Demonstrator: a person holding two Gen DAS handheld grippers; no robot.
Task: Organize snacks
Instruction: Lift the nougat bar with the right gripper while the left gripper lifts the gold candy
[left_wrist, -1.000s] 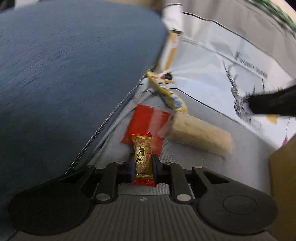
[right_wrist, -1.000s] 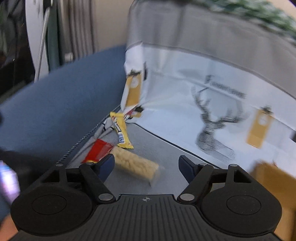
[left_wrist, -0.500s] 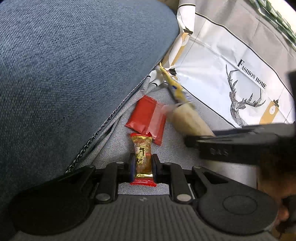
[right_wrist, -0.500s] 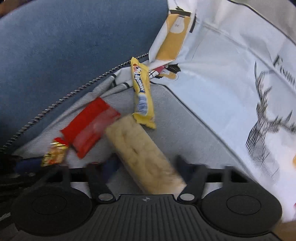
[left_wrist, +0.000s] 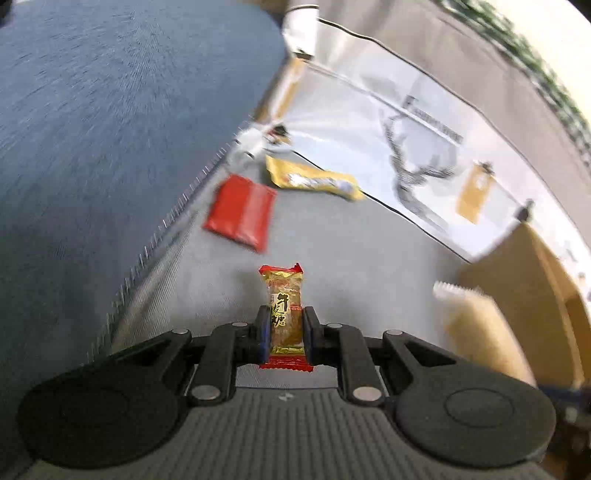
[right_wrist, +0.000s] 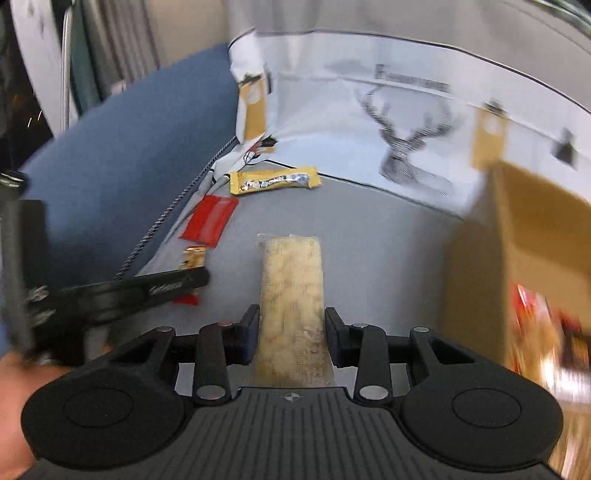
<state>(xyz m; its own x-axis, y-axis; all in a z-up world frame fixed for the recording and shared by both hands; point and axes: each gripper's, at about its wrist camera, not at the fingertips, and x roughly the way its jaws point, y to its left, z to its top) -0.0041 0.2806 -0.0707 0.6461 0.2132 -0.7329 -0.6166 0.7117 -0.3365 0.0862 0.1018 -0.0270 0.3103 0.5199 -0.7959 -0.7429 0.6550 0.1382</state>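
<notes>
My left gripper (left_wrist: 283, 332) is pinching a small gold candy (left_wrist: 282, 314) with a red edge; the wrapper stands upright between the two fingers, and its lower end is partly hidden behind them. My right gripper (right_wrist: 291, 332) is closed on a long pale snack bar (right_wrist: 293, 295), which points forward away from me. The near end of the bar goes under the gripper body, so I cannot see it there. In the left wrist view this same bar shows at the right side, very blurred, and its lower part is cut by my gripper.

In the right wrist view my left gripper appears at the left as a dark blurred shape, and only the ends of the candy are visible around it.

Beyond the grippers, on the grey cushion (left_wrist: 351, 251), lies a flat red packet (left_wrist: 242, 210), close to the zipper seam (left_wrist: 166, 225). A little further lies a yellow bar wrapper (right_wrist: 275, 180), near the edge of the white cloth with a deer drawing (right_wrist: 410, 147). The print on the yellow wrapper is too blurred to read. The blue cushion (left_wrist: 110, 110) fills the left side.

At the right stands a brown cardboard box (right_wrist: 517, 229). Inside it I see something red and orange, but it is too smeared to say what it is. The box is cut off by the frame edge in both views.
</notes>
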